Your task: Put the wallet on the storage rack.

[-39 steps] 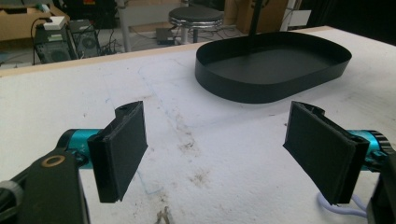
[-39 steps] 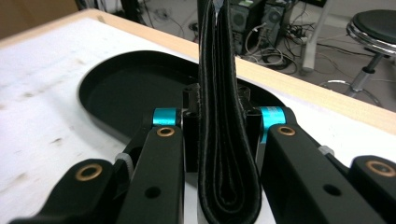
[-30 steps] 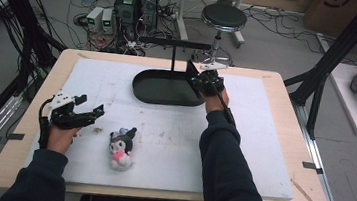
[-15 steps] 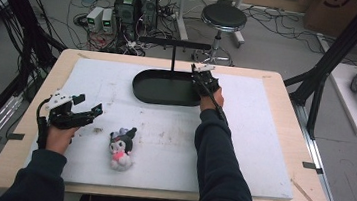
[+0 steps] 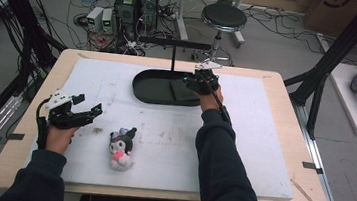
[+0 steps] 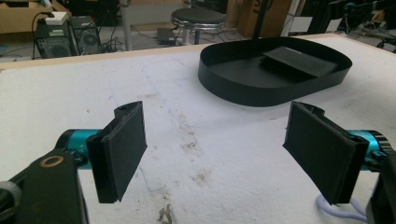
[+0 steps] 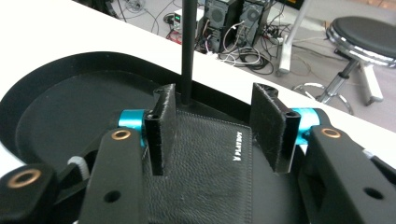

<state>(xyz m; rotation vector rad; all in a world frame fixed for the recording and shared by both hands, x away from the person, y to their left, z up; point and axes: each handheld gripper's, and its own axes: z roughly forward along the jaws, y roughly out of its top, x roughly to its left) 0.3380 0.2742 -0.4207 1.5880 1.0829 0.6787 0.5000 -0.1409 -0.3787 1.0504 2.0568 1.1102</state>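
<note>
High view: right gripper sits at the black tray, centre top of frame, over the wallet. Left gripper, lower left, idles spread above the desk.

Right gripper view: the jaws have just opened, pads clear of the wallet lying flat inside. Advise withdrawing straight back, avoiding the upright post.

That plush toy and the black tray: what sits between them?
Nothing: in the high view, just bare, lightly stained white mat lies between the plush toy and the black tray.
</note>
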